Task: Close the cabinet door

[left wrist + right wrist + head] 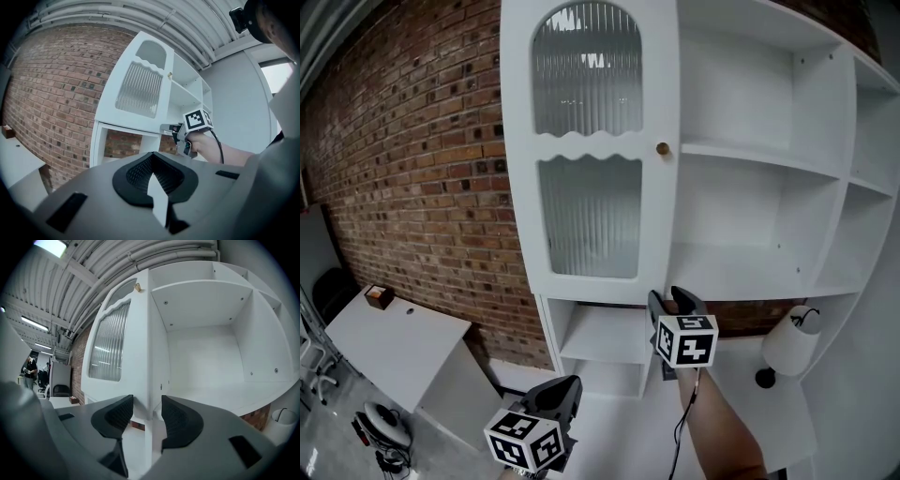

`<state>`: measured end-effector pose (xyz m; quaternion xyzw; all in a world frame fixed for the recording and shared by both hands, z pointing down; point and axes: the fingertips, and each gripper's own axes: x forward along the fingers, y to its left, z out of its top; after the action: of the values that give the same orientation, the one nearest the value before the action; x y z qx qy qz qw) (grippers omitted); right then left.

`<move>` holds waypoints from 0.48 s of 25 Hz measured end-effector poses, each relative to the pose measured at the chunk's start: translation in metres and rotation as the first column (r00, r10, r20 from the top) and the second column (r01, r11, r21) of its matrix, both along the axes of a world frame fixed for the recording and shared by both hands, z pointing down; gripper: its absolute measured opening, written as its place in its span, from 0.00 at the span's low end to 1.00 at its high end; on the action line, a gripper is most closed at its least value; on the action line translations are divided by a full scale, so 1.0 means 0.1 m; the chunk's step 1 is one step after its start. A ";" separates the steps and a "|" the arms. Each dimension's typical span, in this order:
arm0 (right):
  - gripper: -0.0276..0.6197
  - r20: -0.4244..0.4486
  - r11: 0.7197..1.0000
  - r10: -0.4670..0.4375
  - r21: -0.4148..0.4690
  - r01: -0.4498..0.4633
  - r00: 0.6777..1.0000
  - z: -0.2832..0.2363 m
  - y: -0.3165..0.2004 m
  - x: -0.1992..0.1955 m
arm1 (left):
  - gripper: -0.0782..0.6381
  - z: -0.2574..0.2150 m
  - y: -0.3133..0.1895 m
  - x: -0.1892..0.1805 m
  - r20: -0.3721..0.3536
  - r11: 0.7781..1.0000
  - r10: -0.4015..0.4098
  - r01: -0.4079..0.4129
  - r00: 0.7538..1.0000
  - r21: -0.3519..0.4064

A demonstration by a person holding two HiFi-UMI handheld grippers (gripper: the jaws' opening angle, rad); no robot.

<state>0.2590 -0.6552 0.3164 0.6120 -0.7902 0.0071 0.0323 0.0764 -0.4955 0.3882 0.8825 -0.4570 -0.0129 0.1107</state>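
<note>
The white cabinet door (586, 159) with ribbed glass panes and a small brass knob (662, 148) stands swung open, to the left of the bare shelves (750, 159). My right gripper (672, 302) is at the door's lower free corner. In the right gripper view its jaws (147, 411) straddle the door's edge (154, 352), closed on it from both sides. My left gripper (565, 389) hangs lower and to the left, away from the cabinet. In its own view the left gripper (152, 176) is shut on nothing, and the door (140, 86) and the right gripper (171, 127) show ahead.
A brick wall (412, 159) runs behind and left of the cabinet. A white desk (394, 337) with a small brown box (378, 296) stands at lower left. A white lamp-like object (792, 342) sits at lower right. Open lower compartments (605, 337) lie under the door.
</note>
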 end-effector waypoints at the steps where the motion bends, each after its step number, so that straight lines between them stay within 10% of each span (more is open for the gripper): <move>1: 0.35 0.002 1.000 0.005 -0.003 -0.005 1.000 -0.01 0.02 0.01 | 0.12 -0.01 0.02 -0.01 0.002 1.000 0.000 0.000 1.000 0.001; 6: 0.34 0.047 0.999 0.034 0.022 -0.035 0.998 -0.06 0.27 0.09 | 0.12 -0.08 0.14 -0.06 0.006 1.000 0.005 -0.005 1.000 0.010; 12: 0.09 0.096 0.999 -0.022 0.042 0.018 0.995 -0.09 0.79 -0.06 | 0.12 -0.09 0.31 -0.12 0.006 0.999 0.038 -0.038 0.999 0.022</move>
<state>0.2533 -0.5763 0.3077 0.6034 -0.7970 0.0202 -0.0182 0.0642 -0.4644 0.3789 0.8921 -0.4405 -0.0131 0.1000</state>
